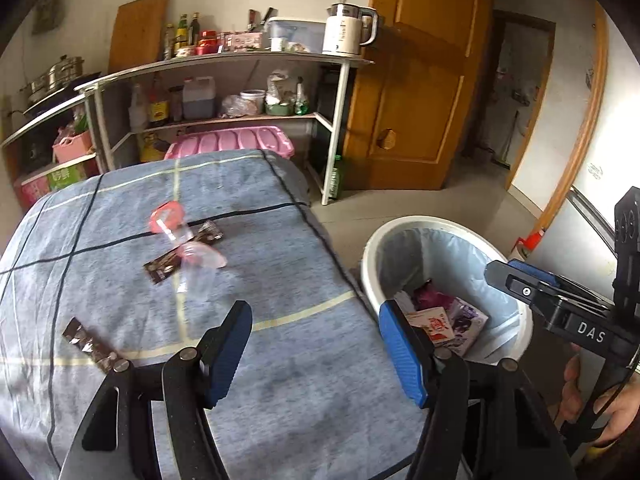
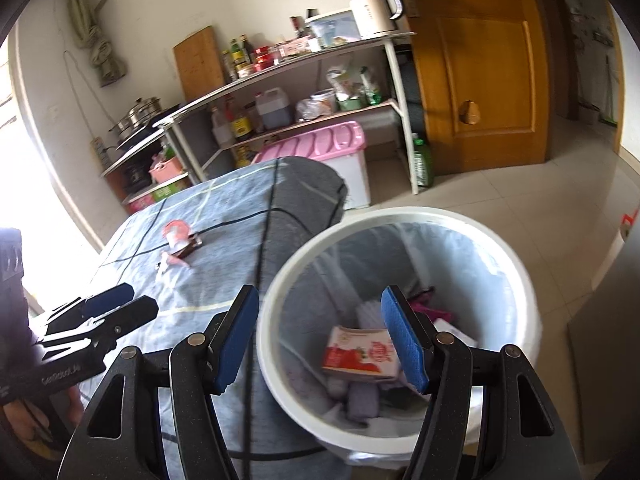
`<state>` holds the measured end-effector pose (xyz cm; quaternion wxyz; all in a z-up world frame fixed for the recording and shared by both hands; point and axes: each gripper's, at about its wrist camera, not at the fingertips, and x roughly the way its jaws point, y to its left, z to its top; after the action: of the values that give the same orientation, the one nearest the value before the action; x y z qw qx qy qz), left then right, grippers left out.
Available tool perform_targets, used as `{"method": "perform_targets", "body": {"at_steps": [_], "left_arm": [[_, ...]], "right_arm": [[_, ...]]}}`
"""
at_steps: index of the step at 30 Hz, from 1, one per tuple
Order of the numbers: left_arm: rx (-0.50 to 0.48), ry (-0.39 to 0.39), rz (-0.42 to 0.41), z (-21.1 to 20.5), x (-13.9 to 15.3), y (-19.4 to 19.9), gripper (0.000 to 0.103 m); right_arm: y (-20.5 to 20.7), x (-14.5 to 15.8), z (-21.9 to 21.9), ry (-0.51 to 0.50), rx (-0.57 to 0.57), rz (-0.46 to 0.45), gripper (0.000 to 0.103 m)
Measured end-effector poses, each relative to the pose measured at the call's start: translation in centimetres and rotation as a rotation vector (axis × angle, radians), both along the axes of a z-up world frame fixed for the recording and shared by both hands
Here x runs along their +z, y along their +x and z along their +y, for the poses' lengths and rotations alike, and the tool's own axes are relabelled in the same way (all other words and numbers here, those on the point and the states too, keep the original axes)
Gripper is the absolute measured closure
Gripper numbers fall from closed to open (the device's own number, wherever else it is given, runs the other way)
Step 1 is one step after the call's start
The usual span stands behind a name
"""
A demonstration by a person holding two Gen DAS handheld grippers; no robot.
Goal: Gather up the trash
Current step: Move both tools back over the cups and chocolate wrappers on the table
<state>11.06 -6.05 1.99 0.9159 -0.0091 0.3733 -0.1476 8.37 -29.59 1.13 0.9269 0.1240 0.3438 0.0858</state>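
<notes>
**Beside the table, both grippers empty near the bin**

Over the blue checked cloth of the table, the left hand-held gripper is hovering with its jaws spread and nothing between them. To its right, the right hand-held gripper is hanging above the white trash bin, jaws also spread and empty. Inside the lined bin, a red-and-white carton is lying on other rubbish. On the cloth, trash is waiting: a clear plastic cup with a pink lid, a brown wrapper beside it, and another brown wrapper nearer the left gripper.
</notes>
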Motion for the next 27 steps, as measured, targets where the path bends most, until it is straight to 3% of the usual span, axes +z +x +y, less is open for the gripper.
{"method": "perform_targets", "body": {"at_steps": [9, 12, 17, 27], "left_arm": [[0.21, -0.024, 0.024, 9.0, -1.1, 0.1, 0.037], [0.261, 0.024, 0.01, 11.0, -1.2, 0.0, 0.037], [0.32, 0.01, 0.048, 14.3, -2.2, 0.6, 0.037], [0.347, -0.057, 0.147, 17.6, -5.5, 2.0, 0.037]], "right_arm": [[2.0, -0.5, 6.1, -0.011, 0.119, 0.016, 0.039], [2.9, -0.8, 8.2, -0.011, 0.164, 0.032, 0.039], [4.5, -1.2, 11.8, -0.008, 0.221, 0.054, 0.039], [8.3, -2.3, 17.2, -0.017, 0.288, 0.101, 0.039]]}}
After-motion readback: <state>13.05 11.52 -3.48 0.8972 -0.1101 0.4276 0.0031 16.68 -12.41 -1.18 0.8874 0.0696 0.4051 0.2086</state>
